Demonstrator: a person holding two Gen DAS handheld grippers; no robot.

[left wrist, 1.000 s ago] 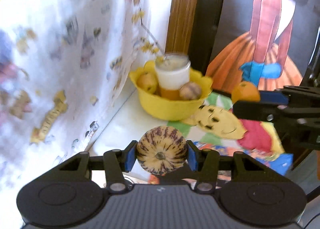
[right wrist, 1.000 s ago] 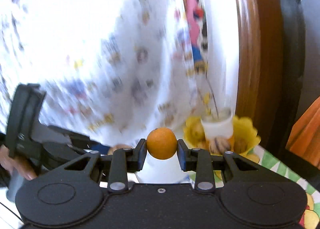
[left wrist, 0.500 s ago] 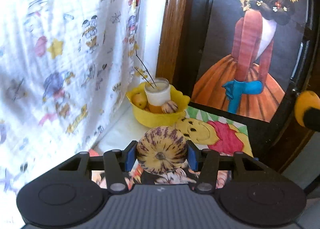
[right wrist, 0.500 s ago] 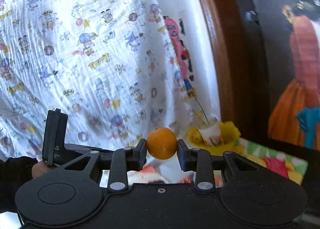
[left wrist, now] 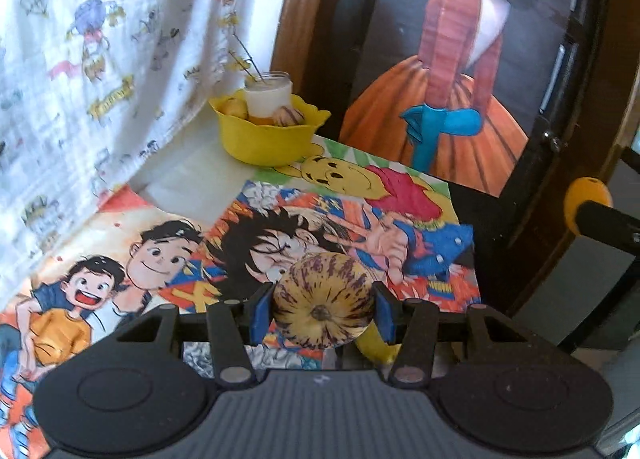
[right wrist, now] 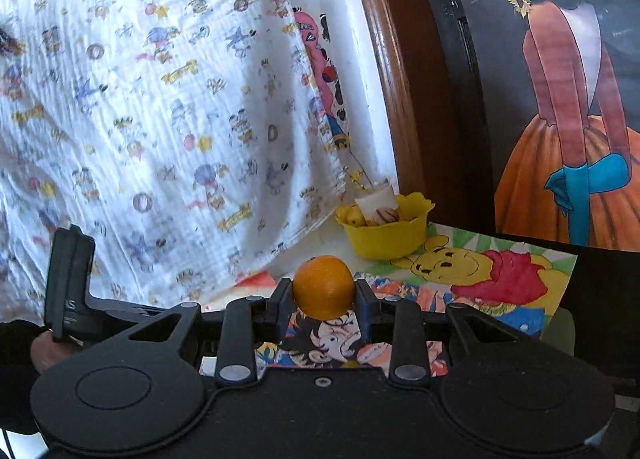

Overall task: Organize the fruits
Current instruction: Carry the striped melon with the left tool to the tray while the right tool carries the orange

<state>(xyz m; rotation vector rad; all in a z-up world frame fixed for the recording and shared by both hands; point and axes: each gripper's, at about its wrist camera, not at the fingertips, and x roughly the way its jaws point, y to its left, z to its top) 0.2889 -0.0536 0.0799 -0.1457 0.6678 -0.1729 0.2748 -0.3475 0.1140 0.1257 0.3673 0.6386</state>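
My left gripper point(left wrist: 323, 309) is shut on a yellow melon with purple streaks point(left wrist: 323, 301), held above the picture-covered table. My right gripper point(right wrist: 323, 301) is shut on a small orange point(right wrist: 323, 286); that orange point(left wrist: 585, 199) also shows at the right edge of the left wrist view. A yellow bowl point(left wrist: 266, 139) stands at the table's far corner, well ahead of both grippers. It holds a white jar point(left wrist: 268, 97) with twigs, a yellow fruit point(left wrist: 234, 107) and a second streaked fruit point(left wrist: 288, 115). The same bowl point(right wrist: 386, 237) appears in the right wrist view.
Cartoon posters point(left wrist: 304, 219) cover the tabletop. A white printed cloth point(right wrist: 160, 99) hangs along the left. A dark panel with a painted figure in an orange skirt point(left wrist: 448, 99) stands behind the table. The left gripper's body point(right wrist: 68, 291) and a hand point(right wrist: 44, 351) show low left.
Both grippers have drawn back from the yellow bowl, which now looks smaller and farther. More of the postered tabletop has come into view. Each gripper still grips its fruit.
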